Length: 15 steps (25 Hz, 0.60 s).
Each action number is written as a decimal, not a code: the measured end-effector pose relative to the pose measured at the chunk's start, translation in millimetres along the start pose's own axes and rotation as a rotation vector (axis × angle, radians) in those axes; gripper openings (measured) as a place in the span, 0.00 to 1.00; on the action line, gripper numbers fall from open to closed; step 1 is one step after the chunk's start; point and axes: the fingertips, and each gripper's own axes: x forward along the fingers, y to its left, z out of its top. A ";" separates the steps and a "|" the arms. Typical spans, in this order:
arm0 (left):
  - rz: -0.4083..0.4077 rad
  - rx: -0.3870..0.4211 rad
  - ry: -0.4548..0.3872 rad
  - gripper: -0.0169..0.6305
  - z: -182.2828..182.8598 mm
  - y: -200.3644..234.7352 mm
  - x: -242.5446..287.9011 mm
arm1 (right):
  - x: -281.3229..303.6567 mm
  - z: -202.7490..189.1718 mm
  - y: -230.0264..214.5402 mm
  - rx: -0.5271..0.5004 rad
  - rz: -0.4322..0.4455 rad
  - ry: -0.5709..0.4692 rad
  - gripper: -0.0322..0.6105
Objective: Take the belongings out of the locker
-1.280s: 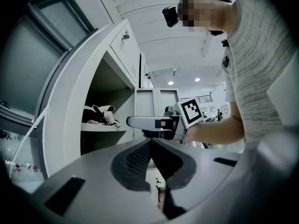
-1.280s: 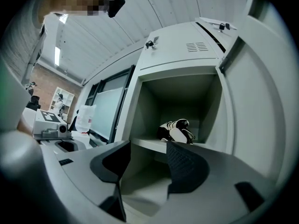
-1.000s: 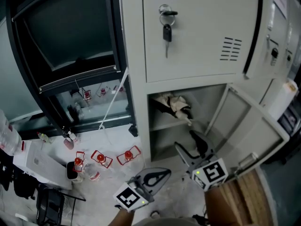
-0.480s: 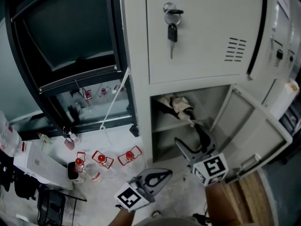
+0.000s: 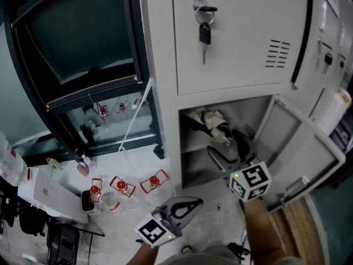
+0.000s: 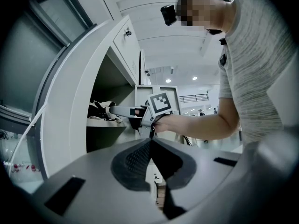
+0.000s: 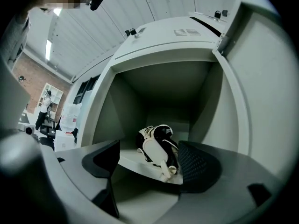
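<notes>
Pointing right gripper, fingers spread wide, into open locker at centre frame, toward black-and-cream bundle on its shelf; holding left gripper low, bottom centre, fingers pressed together, empty.

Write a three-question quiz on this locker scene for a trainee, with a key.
1. Where does the folded umbrella lie?
2. True or false: the left gripper is shut and empty.
3. The right gripper is: A) shut on the umbrella; B) open, aimed at the umbrella, not gripping it; C) out of view.

Key: 1. On the shelf inside the open lower locker compartment. 2. True. 3. B.
</notes>
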 end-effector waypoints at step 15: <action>0.012 0.009 0.017 0.03 -1.3 11.6 13.5 | 43.2 0.0 -16.5 -0.087 -0.011 0.073 0.61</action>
